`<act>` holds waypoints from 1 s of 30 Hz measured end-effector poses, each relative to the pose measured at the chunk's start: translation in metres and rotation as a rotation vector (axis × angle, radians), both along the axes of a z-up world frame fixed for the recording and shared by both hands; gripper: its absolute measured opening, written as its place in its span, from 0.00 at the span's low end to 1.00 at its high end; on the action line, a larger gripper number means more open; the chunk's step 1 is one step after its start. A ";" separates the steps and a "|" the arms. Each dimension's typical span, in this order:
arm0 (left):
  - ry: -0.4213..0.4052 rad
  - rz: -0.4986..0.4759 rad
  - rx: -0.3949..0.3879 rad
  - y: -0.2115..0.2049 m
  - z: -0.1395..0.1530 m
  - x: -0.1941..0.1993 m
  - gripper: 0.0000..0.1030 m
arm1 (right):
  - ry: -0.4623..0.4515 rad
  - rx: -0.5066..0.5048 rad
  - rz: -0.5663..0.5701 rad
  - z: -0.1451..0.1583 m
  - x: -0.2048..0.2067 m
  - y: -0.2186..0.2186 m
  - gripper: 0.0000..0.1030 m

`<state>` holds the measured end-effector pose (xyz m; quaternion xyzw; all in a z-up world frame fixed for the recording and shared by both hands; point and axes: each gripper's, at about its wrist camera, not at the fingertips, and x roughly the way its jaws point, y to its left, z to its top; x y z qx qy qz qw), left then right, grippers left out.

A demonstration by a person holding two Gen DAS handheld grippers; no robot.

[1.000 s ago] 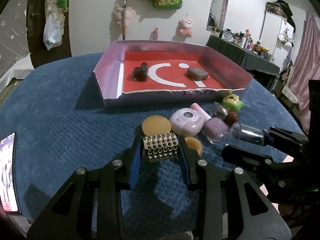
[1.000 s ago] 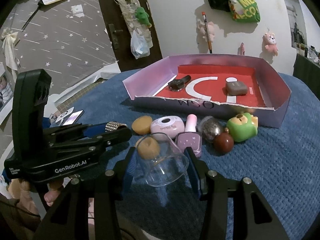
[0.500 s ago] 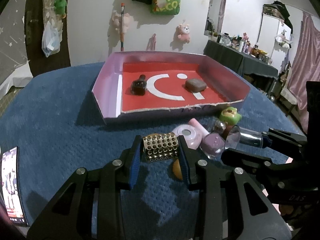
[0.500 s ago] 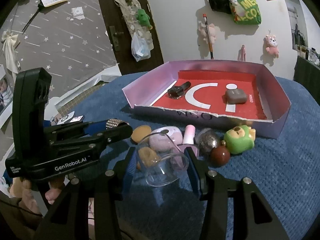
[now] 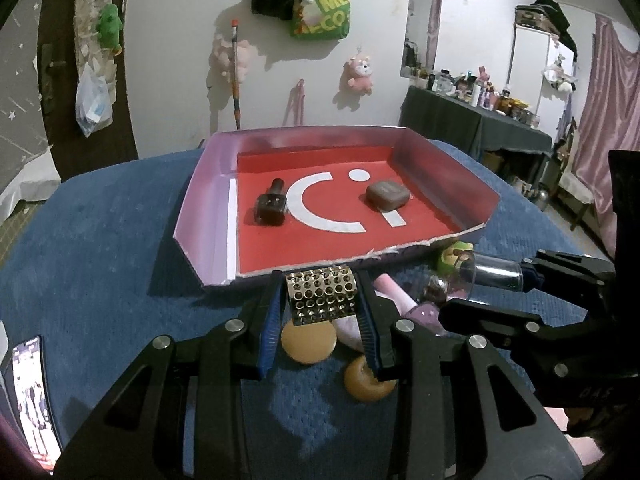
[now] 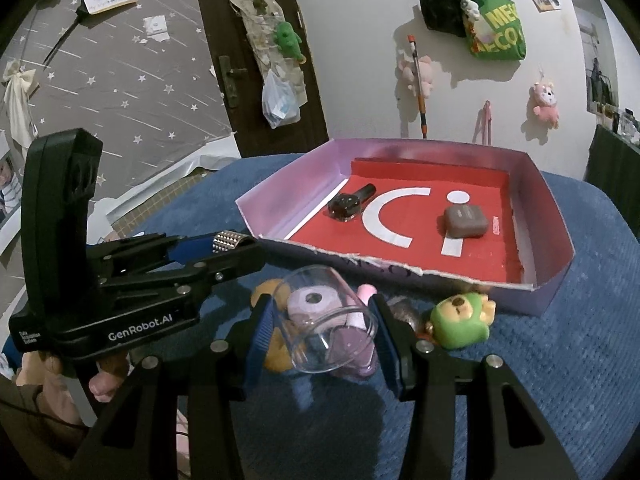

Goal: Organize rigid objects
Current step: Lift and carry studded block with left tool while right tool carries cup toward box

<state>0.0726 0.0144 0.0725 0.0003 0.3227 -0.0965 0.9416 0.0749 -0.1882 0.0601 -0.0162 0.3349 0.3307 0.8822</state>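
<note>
My left gripper (image 5: 322, 300) is shut on a gold studded cuff (image 5: 321, 295) and holds it above the blue table, just short of the near wall of the pink tray (image 5: 204, 208). My right gripper (image 6: 326, 328) is shut on a clear plastic cup (image 6: 328, 320), held above the pile of small objects. The tray has a red floor and holds a black bottle (image 5: 272, 206) and a grey-brown case (image 5: 387, 196). The studded cuff also shows in the right wrist view (image 6: 229, 241).
Below the grippers lie a tan disc (image 5: 308, 340), a tan ring (image 5: 366, 380), a pink round case (image 6: 312, 300), a purple bottle (image 6: 356, 356) and a green bear toy (image 6: 462, 320). A phone (image 5: 34, 392) lies at the table's left edge.
Both grippers have risen and moved toward the tray with their objects. The cuff and the cup are lifted off the table; the loose pile now lies below them.
</note>
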 end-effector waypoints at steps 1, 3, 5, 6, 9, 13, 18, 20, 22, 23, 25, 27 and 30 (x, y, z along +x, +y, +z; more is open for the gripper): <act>-0.001 -0.001 0.002 0.000 0.001 0.002 0.31 | -0.002 -0.003 0.000 0.001 0.002 0.000 0.49; -0.001 -0.002 0.003 0.000 0.002 0.006 0.31 | -0.005 -0.007 0.002 0.003 0.006 0.000 0.49; 0.002 -0.006 -0.002 0.000 0.004 0.012 0.31 | -0.006 -0.010 0.004 0.004 0.009 0.000 0.49; 0.003 -0.007 -0.003 0.000 0.005 0.014 0.31 | -0.008 -0.014 0.005 0.005 0.011 0.000 0.49; 0.004 -0.009 -0.002 -0.001 0.007 0.021 0.31 | -0.012 -0.022 0.003 0.008 0.017 -0.001 0.49; 0.009 -0.014 0.007 -0.002 0.008 0.032 0.31 | -0.011 -0.028 -0.003 0.010 0.027 -0.002 0.49; 0.031 -0.028 0.008 -0.006 0.007 0.044 0.31 | -0.005 -0.036 -0.011 0.014 0.041 -0.003 0.49; 0.037 -0.033 0.011 -0.008 0.006 0.049 0.32 | -0.001 -0.038 -0.014 0.015 0.047 -0.003 0.49; 0.043 -0.031 0.017 -0.009 0.005 0.054 0.31 | 0.003 -0.045 -0.020 0.015 0.053 -0.003 0.49; 0.049 -0.031 0.016 -0.009 0.004 0.056 0.31 | 0.004 -0.048 -0.023 0.015 0.055 -0.002 0.49; 0.066 -0.034 0.006 -0.008 0.002 0.062 0.31 | 0.011 -0.056 -0.030 0.013 0.062 -0.003 0.49; 0.081 -0.036 0.003 -0.007 -0.001 0.067 0.31 | 0.022 -0.058 -0.035 0.012 0.068 -0.003 0.49; 0.116 -0.036 -0.002 -0.006 -0.008 0.077 0.31 | 0.046 -0.065 -0.049 0.009 0.079 -0.004 0.49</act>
